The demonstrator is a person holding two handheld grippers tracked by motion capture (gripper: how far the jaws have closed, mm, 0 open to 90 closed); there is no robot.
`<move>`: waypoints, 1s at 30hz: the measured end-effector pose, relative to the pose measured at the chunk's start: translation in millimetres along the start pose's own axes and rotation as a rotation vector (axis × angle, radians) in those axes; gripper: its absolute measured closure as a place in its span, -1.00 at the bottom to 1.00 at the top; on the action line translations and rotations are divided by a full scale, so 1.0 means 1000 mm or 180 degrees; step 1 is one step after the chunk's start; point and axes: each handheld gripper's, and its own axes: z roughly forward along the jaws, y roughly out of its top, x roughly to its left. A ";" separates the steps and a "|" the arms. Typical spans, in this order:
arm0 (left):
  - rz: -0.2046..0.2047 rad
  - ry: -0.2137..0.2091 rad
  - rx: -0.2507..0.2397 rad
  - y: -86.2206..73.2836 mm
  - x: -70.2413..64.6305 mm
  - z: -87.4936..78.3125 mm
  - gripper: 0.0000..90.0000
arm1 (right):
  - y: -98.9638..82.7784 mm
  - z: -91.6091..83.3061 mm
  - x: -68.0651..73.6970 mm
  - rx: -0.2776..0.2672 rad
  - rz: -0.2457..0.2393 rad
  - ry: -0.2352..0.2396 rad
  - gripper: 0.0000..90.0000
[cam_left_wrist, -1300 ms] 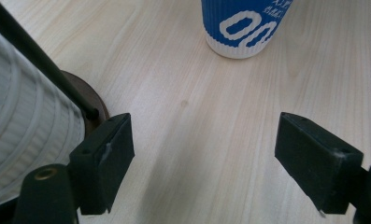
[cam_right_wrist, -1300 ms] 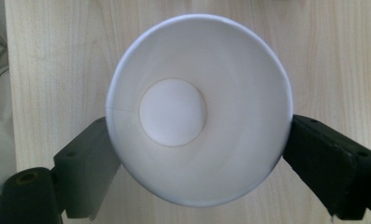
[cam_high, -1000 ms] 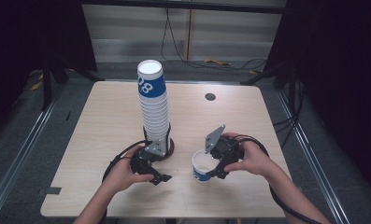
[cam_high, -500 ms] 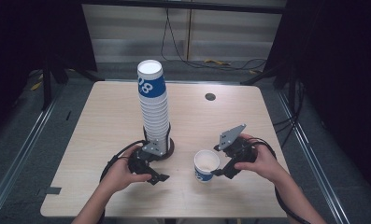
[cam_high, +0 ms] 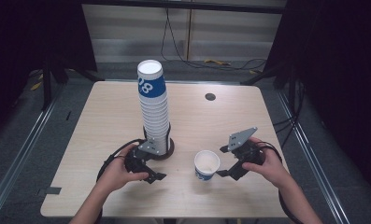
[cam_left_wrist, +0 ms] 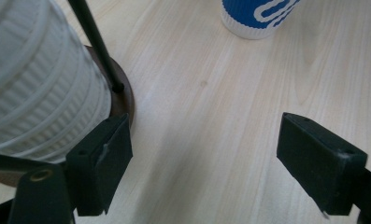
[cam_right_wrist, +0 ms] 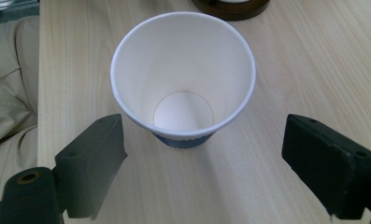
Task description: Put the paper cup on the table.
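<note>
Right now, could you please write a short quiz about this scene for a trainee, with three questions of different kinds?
1. True or false: the single cup stands upright on the table, apart from the tall cup stack.
2. Multiple choice: the right claw is (A) shut on the single cup, (B) open with the cup just ahead of it, (C) holding the stack.
3. Short answer: what does the stack rest on?

Key
1. True.
2. B: in the right gripper view its jaws stand wide and touch nothing.
3. A dark round base, beside the open left claw, whose jaws have just been opening with nothing between them.
</note>
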 end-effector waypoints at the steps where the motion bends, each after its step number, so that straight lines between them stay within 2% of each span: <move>1: 0.0006 0.0021 -0.0027 -0.001 0.001 0.000 -0.61 | -0.002 0.000 0.000 -0.0029 0.0032 0.0015 -0.72; 4: 0.0005 0.0039 -0.0039 -0.003 0.003 -0.003 -0.62 | -0.008 -0.002 0.000 -0.0095 0.0067 -0.0003 -0.72; 6: -0.0049 0.0068 -0.0058 -0.004 0.004 -0.004 -0.62 | -0.012 -0.003 -0.001 -0.0147 0.0112 0.0002 -0.71; 7: -0.0059 0.0072 -0.0016 -0.005 0.005 -0.006 -0.62 | -0.014 -0.004 -0.001 -0.0167 0.0134 0.0006 -0.72; 10: -0.0007 0.0085 0.0030 -0.007 0.008 -0.008 -0.62 | -0.020 -0.004 -0.001 -0.0163 0.0177 -0.0053 -0.71; 12: -0.0069 0.0092 -0.0002 -0.009 0.010 -0.009 -0.62 | -0.025 -0.005 -0.002 -0.0203 0.0239 -0.0052 -0.71; 15: -0.0086 0.0136 0.0020 -0.012 0.013 -0.012 -0.62 | -0.032 -0.005 -0.004 -0.0251 0.0303 -0.0079 -0.71; 16: -0.0117 0.0148 -0.0040 -0.014 0.014 -0.011 -0.62 | -0.034 -0.005 -0.004 -0.0241 0.0353 -0.0108 -0.71; 17: -0.0088 0.0145 0.0011 -0.014 0.016 -0.013 -0.62 | -0.036 -0.005 -0.005 -0.0250 0.0369 -0.0114 -0.71; 18: -0.0114 0.0168 -0.0047 -0.015 0.016 -0.013 -0.62 | -0.038 -0.005 -0.006 -0.0275 0.0384 -0.0119 -0.71; 19: -0.0084 0.0162 -0.0010 -0.015 0.016 -0.014 -0.62 | -0.040 -0.006 -0.006 -0.0300 0.0403 -0.0135 -0.71; 21: -0.0106 0.0151 -0.0043 -0.016 0.017 -0.016 -0.62 | -0.044 -0.008 -0.007 -0.0362 0.0470 -0.0162 -0.71; 22: -0.0042 0.0182 0.0026 -0.017 0.019 -0.018 -0.63 | -0.046 -0.009 -0.008 -0.0383 0.0481 -0.0186 -0.71; 24: -0.0060 0.0192 0.0036 -0.021 0.022 -0.020 -0.63 | -0.051 -0.010 -0.010 -0.0414 0.0535 -0.0215 -0.71; 27: -0.0078 0.0211 -0.0023 -0.025 0.025 -0.022 -0.63 | -0.058 -0.012 -0.012 -0.0473 0.0574 -0.0257 -0.71; 28: -0.0040 0.0212 -0.0008 -0.026 0.026 -0.024 -0.63 | -0.059 -0.013 -0.012 -0.0480 0.0578 -0.0285 -0.71; 29: -0.0059 0.0233 -0.0067 -0.027 0.026 -0.024 -0.63 | -0.061 -0.013 -0.013 -0.0504 0.0594 -0.0287 -0.71; 30: -0.0089 0.0230 -0.0063 -0.027 0.027 -0.026 -0.63 | -0.063 -0.013 -0.014 -0.0509 0.0597 -0.0299 -0.71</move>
